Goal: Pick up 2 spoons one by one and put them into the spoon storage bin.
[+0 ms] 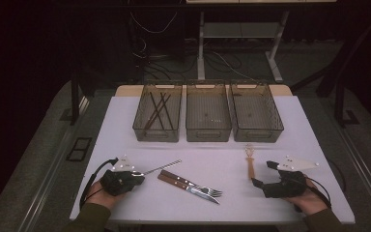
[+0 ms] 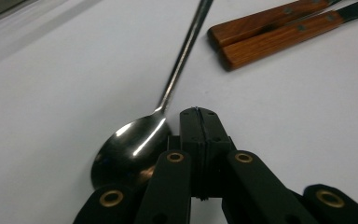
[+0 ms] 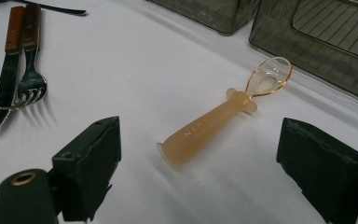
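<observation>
A dim room with cables and desk legs lies behind a white table [image 1: 125, 125], at whose far edge three smoky translucent bins [image 1: 207, 116] stand in a row, the left one holding a few dark sticks. Nearer the person lie the pieces waiting to be sorted: a knife and fork [image 1: 189, 185] with wooden handles side by side in the middle, a metal spoon [image 2: 135, 144] at the left with its long thin handle running away toward the bins, and a small amber plastic spoon [image 3: 214, 123] at the right. The left gripper [image 1: 136, 176] rests low on the table with its jaws pressed together just beside the metal spoon's bowl, pinching nothing. The right gripper [image 3: 205, 175] stands spread wide, one jaw on either side of the amber spoon's thick end, neither jaw touching it. That little spoon looks light and stiff, with a chunky frosted handle flared at the base and a thin clear bowl; the handle is the place to pinch, mid-length, since the bowl seems too thin and slick to hold. The metal spoon looks heavier, smooth and flat to the table, so it is likely to slip; its slim neck offers the best purchase.
</observation>
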Action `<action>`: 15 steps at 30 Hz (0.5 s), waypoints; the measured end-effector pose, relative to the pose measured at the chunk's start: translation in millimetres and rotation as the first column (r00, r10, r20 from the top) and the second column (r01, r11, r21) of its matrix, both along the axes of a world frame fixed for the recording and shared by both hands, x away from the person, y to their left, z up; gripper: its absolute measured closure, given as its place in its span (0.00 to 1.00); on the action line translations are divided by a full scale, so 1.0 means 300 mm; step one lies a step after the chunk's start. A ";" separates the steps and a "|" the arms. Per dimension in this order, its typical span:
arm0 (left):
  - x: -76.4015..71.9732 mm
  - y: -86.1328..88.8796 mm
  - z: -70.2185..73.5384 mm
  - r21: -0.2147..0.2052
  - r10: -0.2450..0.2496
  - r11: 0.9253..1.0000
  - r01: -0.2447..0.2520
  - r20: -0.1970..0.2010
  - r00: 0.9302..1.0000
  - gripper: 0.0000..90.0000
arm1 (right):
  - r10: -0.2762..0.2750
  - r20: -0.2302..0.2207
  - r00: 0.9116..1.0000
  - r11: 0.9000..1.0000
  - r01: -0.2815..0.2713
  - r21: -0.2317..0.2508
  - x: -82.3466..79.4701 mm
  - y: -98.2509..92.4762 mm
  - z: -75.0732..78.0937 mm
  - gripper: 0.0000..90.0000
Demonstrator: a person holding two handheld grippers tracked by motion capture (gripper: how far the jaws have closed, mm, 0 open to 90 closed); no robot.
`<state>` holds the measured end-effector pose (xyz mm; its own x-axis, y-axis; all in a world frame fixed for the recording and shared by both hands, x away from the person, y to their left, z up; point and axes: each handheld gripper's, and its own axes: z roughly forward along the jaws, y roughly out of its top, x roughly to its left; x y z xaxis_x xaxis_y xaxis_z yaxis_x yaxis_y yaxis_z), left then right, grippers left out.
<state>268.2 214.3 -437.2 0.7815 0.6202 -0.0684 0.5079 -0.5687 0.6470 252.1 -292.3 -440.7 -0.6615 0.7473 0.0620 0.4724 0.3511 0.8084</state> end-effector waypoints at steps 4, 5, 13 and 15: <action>-0.010 0.003 0.020 -0.042 -0.013 0.999 0.014 0.009 1.000 0.99 | 0.003 0.000 1.000 1.000 -0.003 0.002 -0.001 0.002 0.001 0.15; -0.014 0.006 0.027 -0.053 -0.010 0.999 0.011 0.018 1.000 0.98 | 0.004 0.001 1.000 1.000 -0.004 0.002 -0.001 0.002 0.001 0.15; -0.013 0.077 0.042 -0.091 0.090 0.992 -0.086 0.040 0.995 0.72 | 0.006 0.002 1.000 1.000 -0.006 0.003 0.000 0.003 0.002 0.15; -0.006 0.087 0.036 -0.085 0.109 0.991 -0.105 0.037 0.993 0.67 | 0.007 0.002 1.000 1.000 -0.007 0.002 0.000 0.004 0.001 0.15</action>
<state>266.4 240.3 -426.4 0.7143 0.6938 -0.0920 0.5346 -0.4560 0.7115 252.1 -291.2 -440.2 -0.6670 0.7425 0.0622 0.4682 0.3528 0.8101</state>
